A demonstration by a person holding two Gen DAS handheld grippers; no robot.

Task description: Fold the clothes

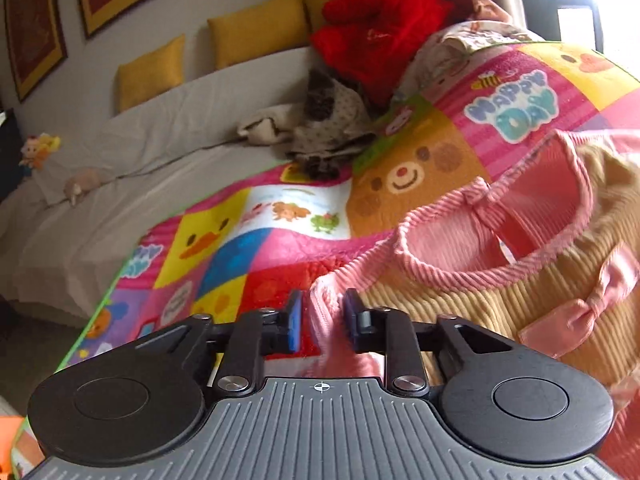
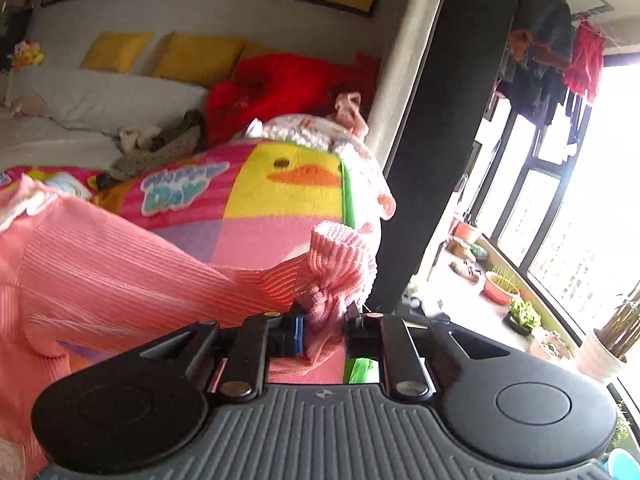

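Note:
A small pink and tan corduroy garment (image 1: 500, 280) with a pink bow lies on a colourful patchwork quilt (image 1: 256, 248). In the left wrist view my left gripper (image 1: 323, 322) has its blue-padded jaws around the garment's pink left sleeve edge with a small gap either side. In the right wrist view my right gripper (image 2: 323, 330) is shut on the pink ribbed sleeve cuff (image 2: 336, 264), which is stretched out from the garment's body (image 2: 100, 280) at the left.
A heap of unfolded clothes (image 1: 332, 128) and a red item (image 1: 384, 28) lie at the quilt's far end. Yellow cushions (image 1: 256, 36) line the wall. A dark pillar (image 2: 440, 120) and window sill with plant pots (image 2: 504, 288) are right of the quilt.

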